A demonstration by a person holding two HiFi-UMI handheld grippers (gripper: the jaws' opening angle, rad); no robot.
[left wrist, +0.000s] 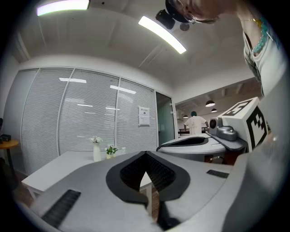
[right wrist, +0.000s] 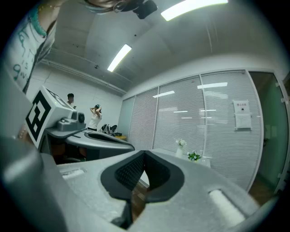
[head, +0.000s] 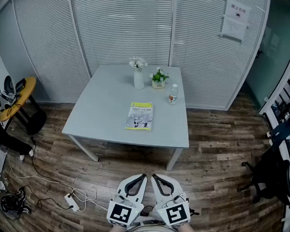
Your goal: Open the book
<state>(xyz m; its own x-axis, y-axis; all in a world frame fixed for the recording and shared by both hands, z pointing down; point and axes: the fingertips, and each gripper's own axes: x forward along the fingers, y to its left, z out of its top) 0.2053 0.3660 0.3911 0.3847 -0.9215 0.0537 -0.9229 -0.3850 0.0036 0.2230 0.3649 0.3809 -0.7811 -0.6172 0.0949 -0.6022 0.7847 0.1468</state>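
Bare floor (head: 132, 161) lies open between my left gripper (head: 142, 176), my right gripper (head: 155, 177) and the table (head: 96, 115). The table's near edge and both flanks of the book (head: 140, 115) are bare. Behind it stand 3 obstacles: vase (head: 138, 79), plant (head: 159, 79) and bottle (head: 172, 94), the bottle nearest, seemingly apart from the book. Cables (head: 76, 198) clutter the floor on my left; a chair (head: 270, 173) stands off to my right.

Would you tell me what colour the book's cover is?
The book: yellow bands above and below a grey-white picture; best in the head view.
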